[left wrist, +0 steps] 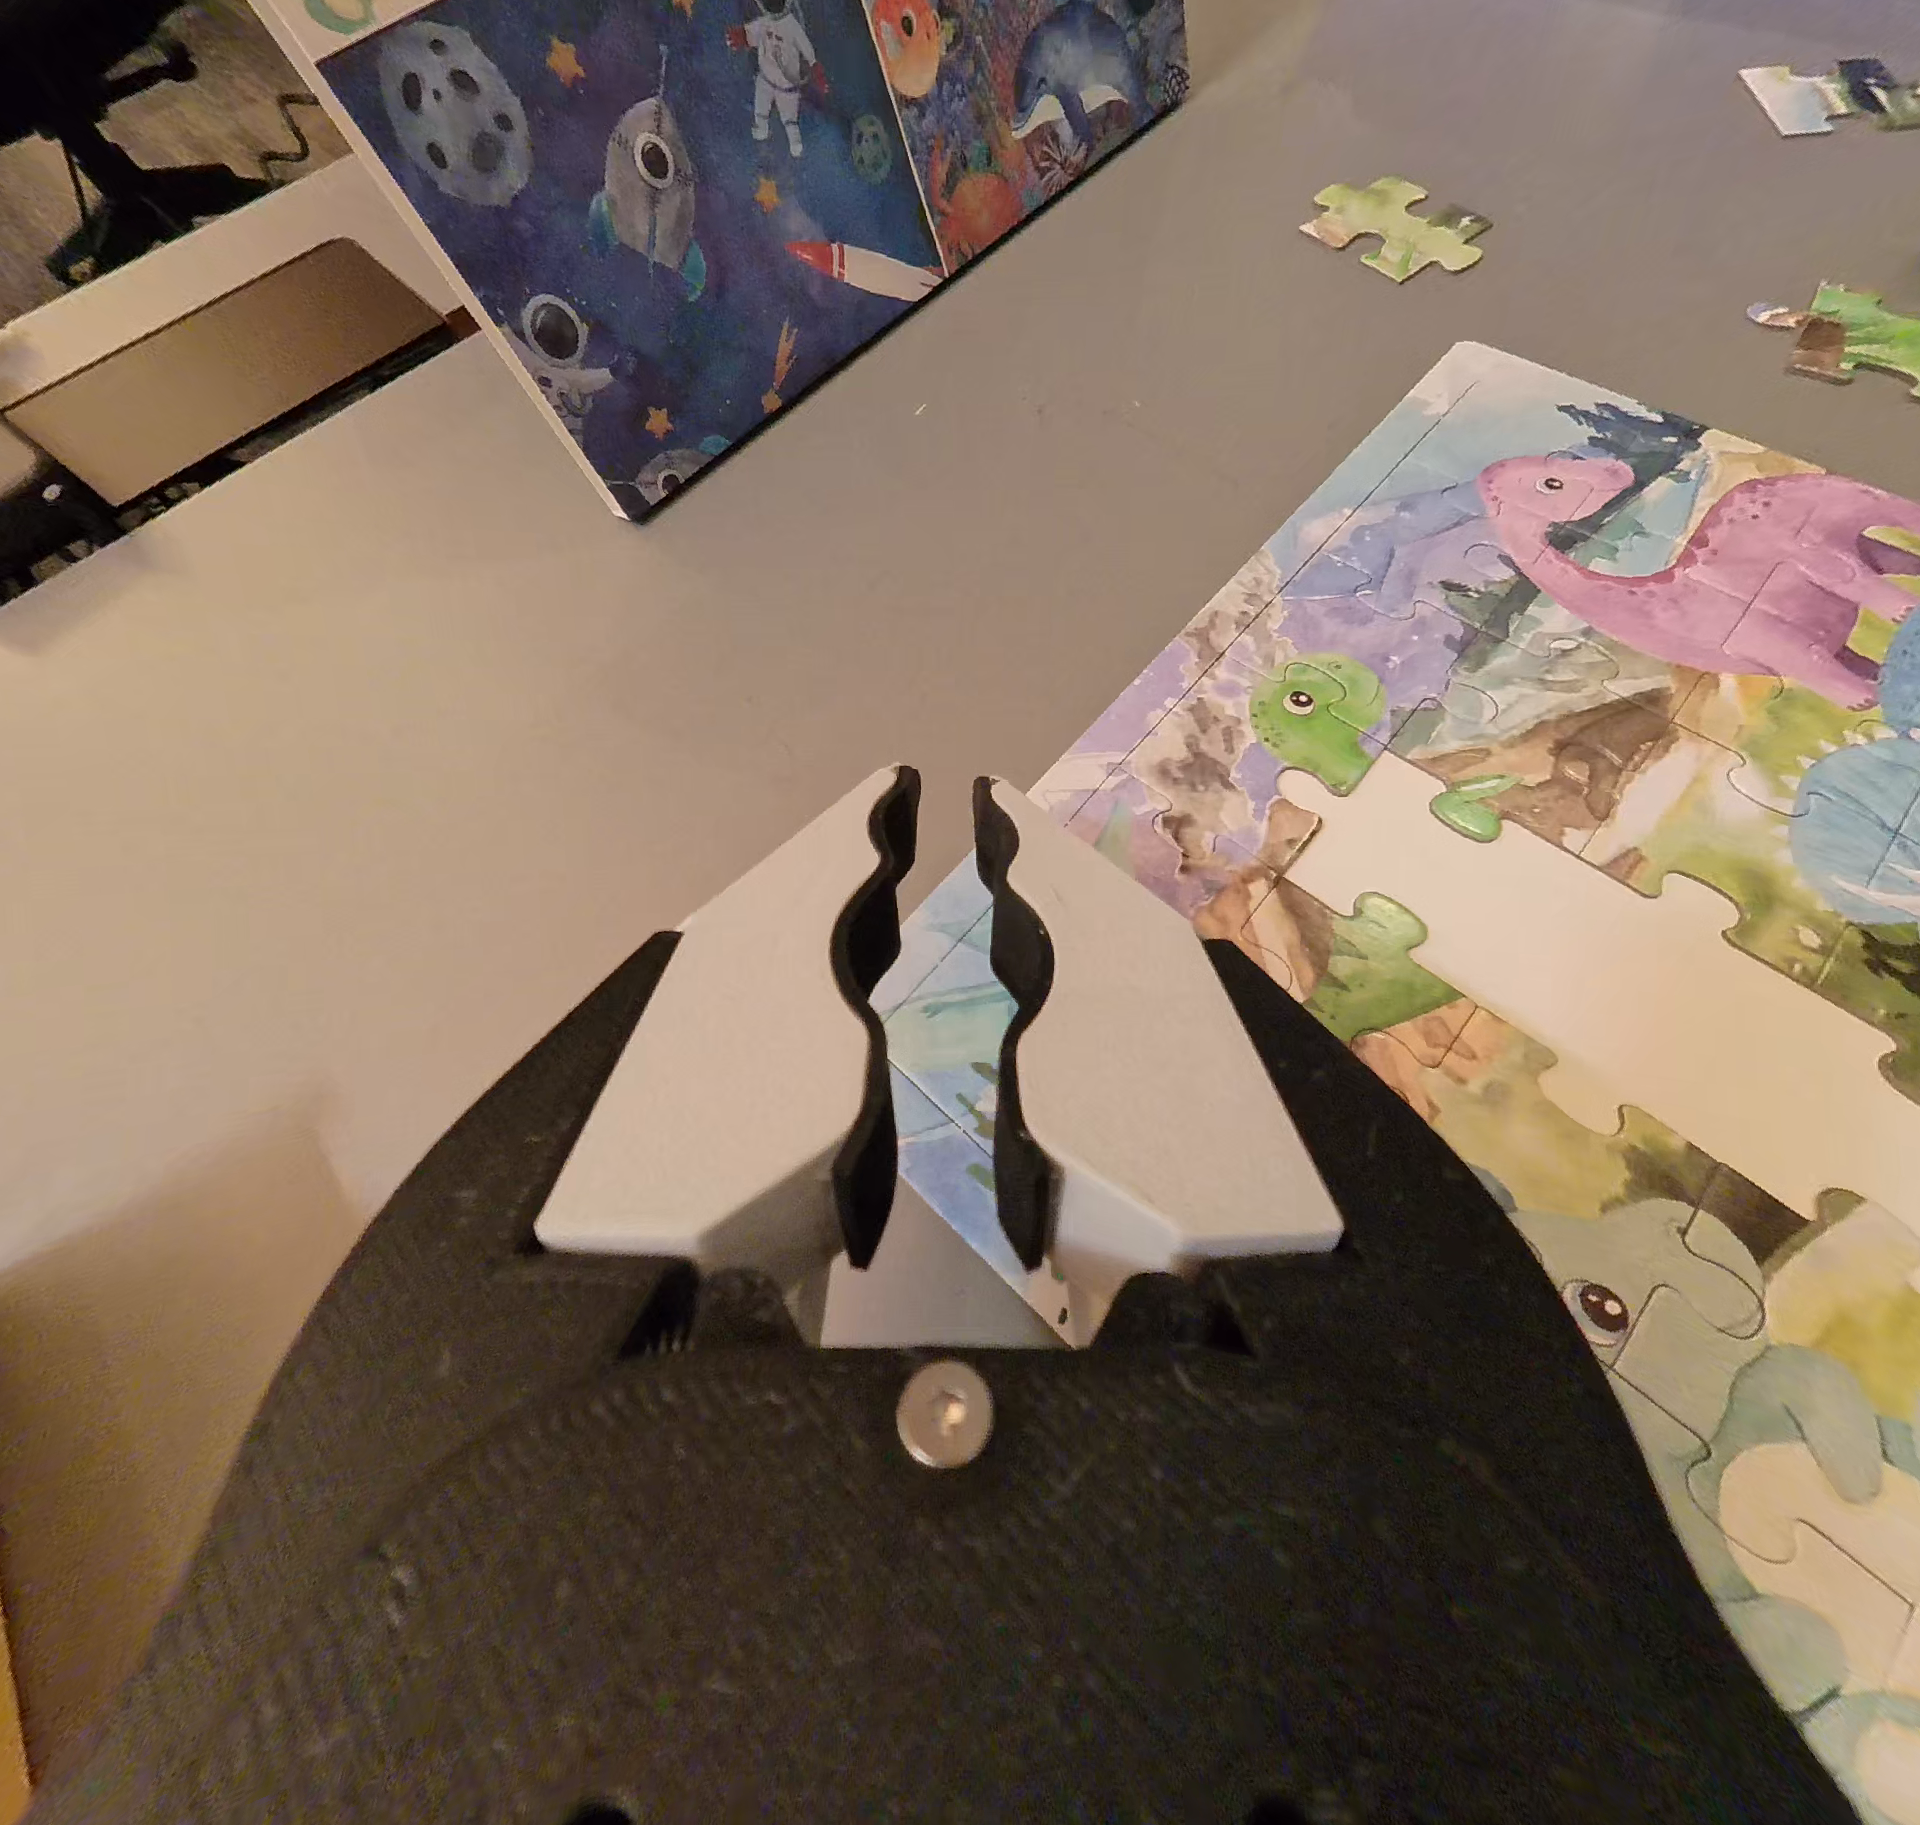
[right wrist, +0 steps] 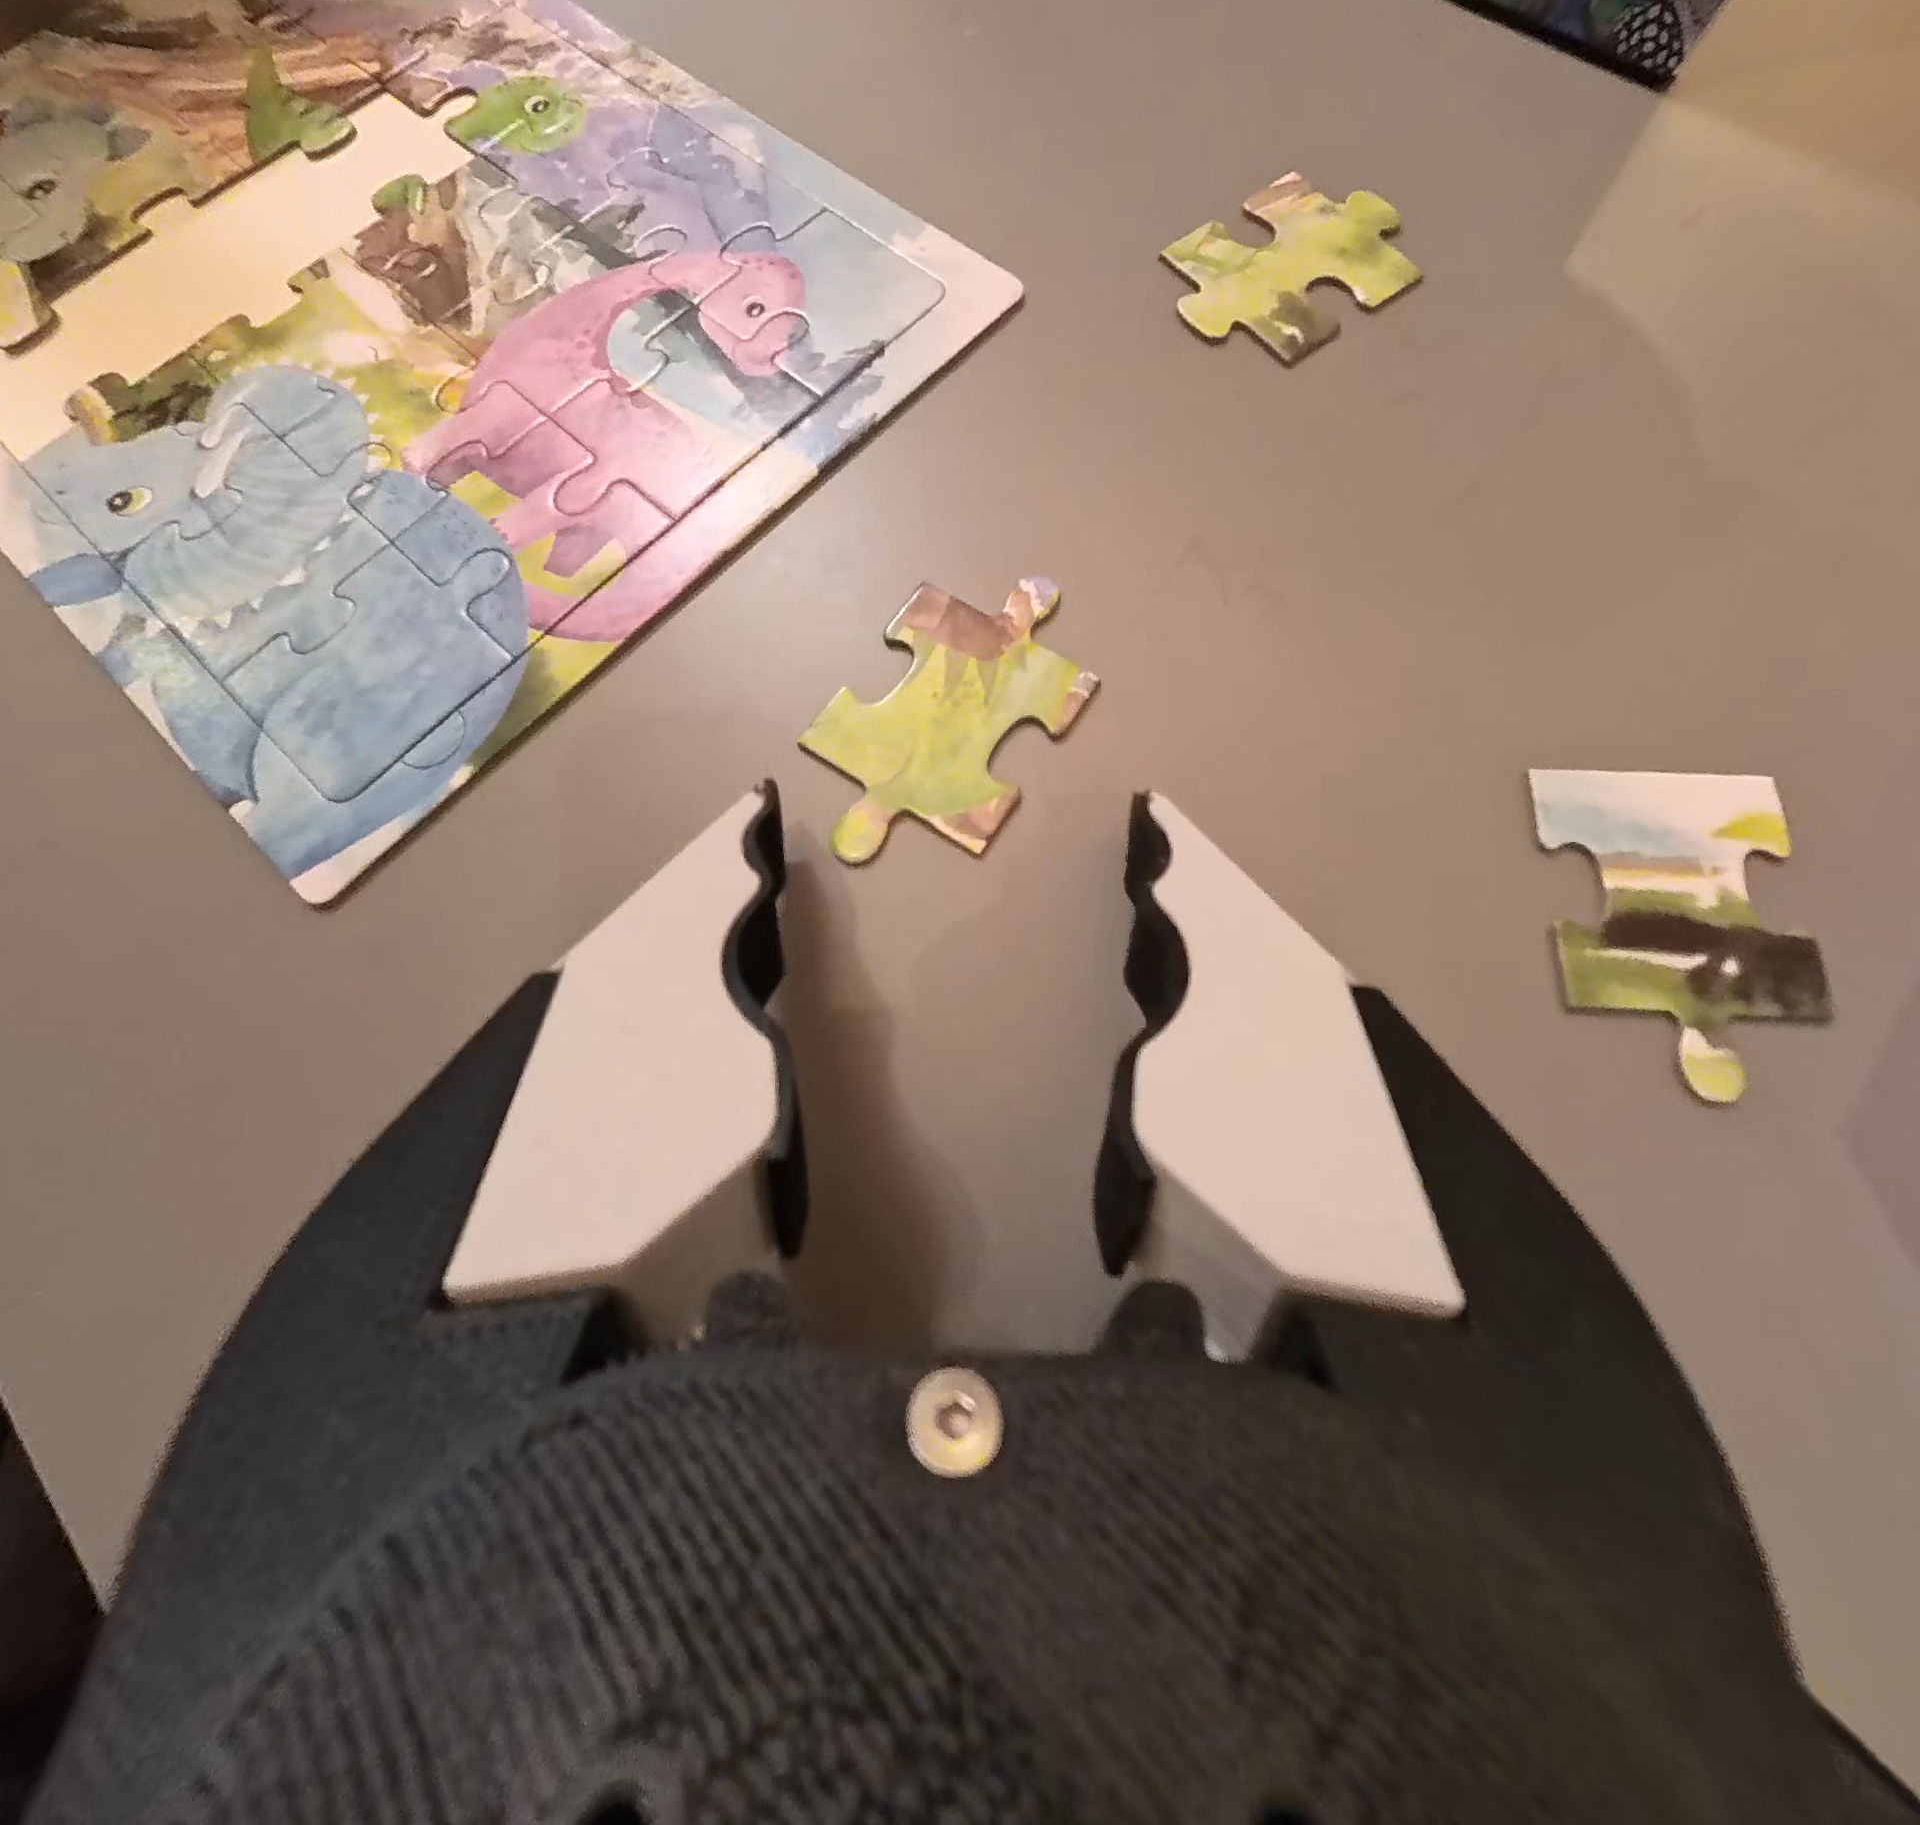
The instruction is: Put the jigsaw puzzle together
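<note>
The right gripper is spread wide, empty, a loose green piece just beyond its fingertips, likely the next pick. The left gripper, fingers nearly together and holding nothing, hovers over the puzzle board's corner (perhaps to steady it). The board's gap lies beyond-left of the right fingers, path unobstructed; two more pieces lie right, a picture box far ahead.

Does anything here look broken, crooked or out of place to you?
Nothing looks damaged. The oddity is a bare cream gap running across the middle of the dinosaur puzzle, while three loose pieces lie face up on the grey table beside it. That is unfinished work, not a mishap.
</note>
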The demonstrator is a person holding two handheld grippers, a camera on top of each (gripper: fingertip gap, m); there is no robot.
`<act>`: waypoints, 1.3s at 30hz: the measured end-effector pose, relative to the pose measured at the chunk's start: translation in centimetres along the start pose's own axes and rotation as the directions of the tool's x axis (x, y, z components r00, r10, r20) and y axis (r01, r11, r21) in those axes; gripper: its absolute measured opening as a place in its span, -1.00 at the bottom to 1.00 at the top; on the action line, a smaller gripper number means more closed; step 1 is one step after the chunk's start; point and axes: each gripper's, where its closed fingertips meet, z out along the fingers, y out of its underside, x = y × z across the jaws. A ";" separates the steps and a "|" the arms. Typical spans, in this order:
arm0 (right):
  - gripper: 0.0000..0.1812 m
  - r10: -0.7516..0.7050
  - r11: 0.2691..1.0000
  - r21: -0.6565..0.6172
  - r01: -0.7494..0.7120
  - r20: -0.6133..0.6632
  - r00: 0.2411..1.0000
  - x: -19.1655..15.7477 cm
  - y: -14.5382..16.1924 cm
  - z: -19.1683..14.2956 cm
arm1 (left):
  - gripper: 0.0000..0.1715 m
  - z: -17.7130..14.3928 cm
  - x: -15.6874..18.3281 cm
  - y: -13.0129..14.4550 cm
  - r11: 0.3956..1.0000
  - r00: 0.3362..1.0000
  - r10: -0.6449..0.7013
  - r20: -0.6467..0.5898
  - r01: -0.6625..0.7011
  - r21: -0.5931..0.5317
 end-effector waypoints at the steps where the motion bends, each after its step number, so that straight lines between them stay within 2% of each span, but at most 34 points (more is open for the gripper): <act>1: -0.27 -0.002 1.000 -0.003 0.002 -0.005 1.000 0.0 0.1 0.0 | -0.90 0.0 0.0 0.0 1.000 1.000 0.001 0.000 -0.001 -0.001; 10: -0.29 0.000 1.000 -0.027 -0.001 -0.021 1.000 0.3 0.4 0.2 | -0.90 0.1 0.1 0.0 1.000 1.000 0.006 -0.001 -0.006 -0.002; 12: -0.44 0.010 0.999 -0.035 -0.015 -0.151 0.988 2.7 0.7 -0.2 | -0.90 0.1 0.1 0.0 1.000 1.000 0.007 0.000 -0.007 -0.003; 13: -0.62 0.021 0.999 -0.032 -0.032 -0.292 0.956 5.1 1.0 -1.0 | -0.90 0.0 0.1 0.0 1.000 1.000 0.008 0.001 -0.008 -0.003; 14: -0.71 0.020 0.999 -0.031 -0.036 -0.414 0.910 7.1 1.3 -2.1 | -0.90 0.0 0.1 0.0 1.000 1.000 0.008 0.002 -0.008 -0.002; 15: -0.72 0.022 1.000 -0.009 -0.030 -0.462 0.887 7.8 1.2 -2.7 | -0.90 0.0 0.1 0.0 1.000 1.000 0.008 0.002 -0.008 -0.001; 19: -0.59 0.099 0.994 0.090 -0.068 -0.409 0.907 6.8 0.0 -3.1 | -0.90 0.1 0.0 0.1 1.000 1.000 0.007 0.002 -0.007 -0.006; 25: -0.38 0.138 0.990 0.024 -0.139 -0.361 0.922 6.8 -0.2 -0.3 | -0.90 0.3 0.1 0.3 1.000 1.000 0.010 -0.002 -0.010 -0.017; 28: -0.38 0.122 0.991 -0.014 -0.135 -0.344 0.931 7.0 -0.7 1.1 | -0.90 0.3 0.2 0.3 1.000 1.000 0.017 -0.002 -0.017 -0.018; 32: -0.32 0.188 0.981 0.015 -0.191 -0.270 0.944 6.2 -1.7 2.2 | -0.90 0.3 0.3 0.2 1.000 1.000 0.020 -0.002 -0.020 -0.017; 35: -0.28 0.177 0.982 -0.012 -0.189 -0.298 0.938 6.2 -1.7 2.9 | -0.90 0.3 0.4 0.2 1.000 1.000 0.023 -0.005 -0.023 -0.018; 39: -0.44 0.198 0.978 -0.004 -0.210 -0.310 0.930 6.4 -2.1 3.2 | -0.89 0.3 0.5 0.3 0.999 0.999 0.032 -0.002 -0.032 -0.021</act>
